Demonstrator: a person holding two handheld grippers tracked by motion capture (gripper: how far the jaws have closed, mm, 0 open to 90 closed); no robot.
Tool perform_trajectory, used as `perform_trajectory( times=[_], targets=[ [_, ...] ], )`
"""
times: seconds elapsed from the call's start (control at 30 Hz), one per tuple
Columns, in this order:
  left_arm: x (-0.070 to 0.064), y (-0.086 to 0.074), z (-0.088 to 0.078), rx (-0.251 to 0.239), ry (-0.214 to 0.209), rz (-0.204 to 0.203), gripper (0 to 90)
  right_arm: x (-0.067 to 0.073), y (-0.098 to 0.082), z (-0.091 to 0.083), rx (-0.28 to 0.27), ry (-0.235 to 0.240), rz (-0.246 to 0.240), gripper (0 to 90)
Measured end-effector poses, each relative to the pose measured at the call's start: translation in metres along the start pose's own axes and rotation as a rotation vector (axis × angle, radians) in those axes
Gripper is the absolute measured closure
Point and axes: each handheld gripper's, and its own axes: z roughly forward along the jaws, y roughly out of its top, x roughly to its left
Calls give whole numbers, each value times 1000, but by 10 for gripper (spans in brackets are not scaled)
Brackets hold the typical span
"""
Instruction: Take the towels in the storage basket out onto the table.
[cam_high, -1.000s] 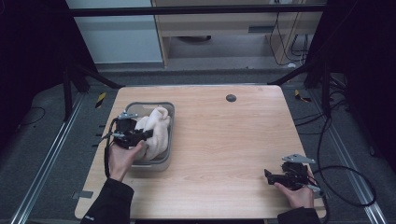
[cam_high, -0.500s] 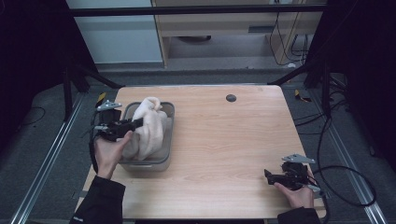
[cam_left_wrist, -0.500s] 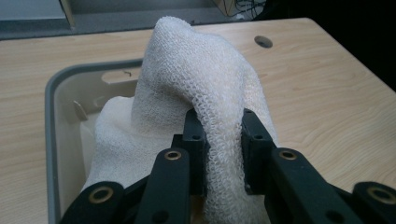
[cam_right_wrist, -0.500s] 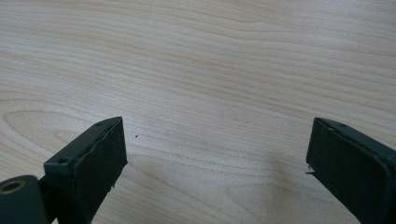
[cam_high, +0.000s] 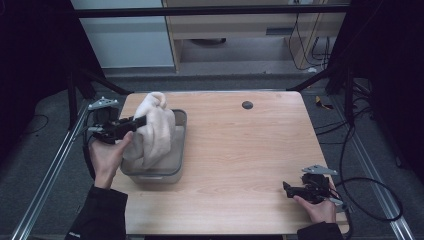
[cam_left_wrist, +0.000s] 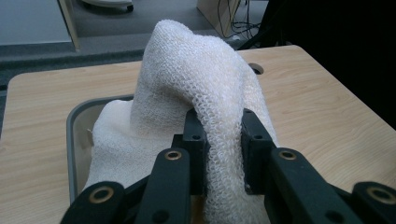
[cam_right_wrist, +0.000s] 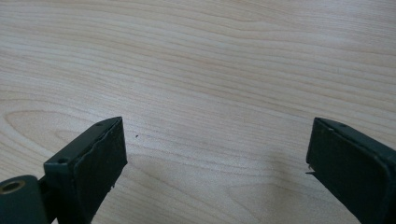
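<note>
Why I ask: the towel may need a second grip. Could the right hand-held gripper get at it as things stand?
Probably yes: the right hand-held gripper is open, with bare table between it and the towel, though far off.

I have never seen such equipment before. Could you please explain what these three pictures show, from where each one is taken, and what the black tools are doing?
A person sits at a light wooden table and holds a black two-jaw gripper in each hand. The high view looks down from above the person's side. The other two pictures come from small cameras that ride on the grippers and look along their jaws.

The left gripper is shut on a white knitted cloth; its jaws pinch a fold of it. The cloth hangs up out of a grey rectangular tray at the table's left side, with its lower part inside the tray.

The right gripper lies low near the table's front right corner. Its jaws are open, with bare wood between them.
</note>
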Motion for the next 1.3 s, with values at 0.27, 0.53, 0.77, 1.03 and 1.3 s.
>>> perform_trajectory(
  times=[0.27, 0.53, 0.77, 1.03, 1.3],
  targets=[
    [-7, 13, -8, -10, -3, 19, 754, 0, 0, 0, -3, 1, 4, 52],
    [-12, 26, -19, -33, -7, 29, 755, -1, 1, -1, -9, 4, 6, 52],
    [-19, 36, -27, -49, -13, 43, 755, -1, 1, -1, -11, 5, 8, 51],
    [-27, 44, -31, -46, -22, 61, 755, -1, 1, -2, -12, 6, 10, 51],
    [-38, 54, -38, -53, -52, 81, 755, -1, 1, -2, -12, 3, 7, 51]
  ],
)
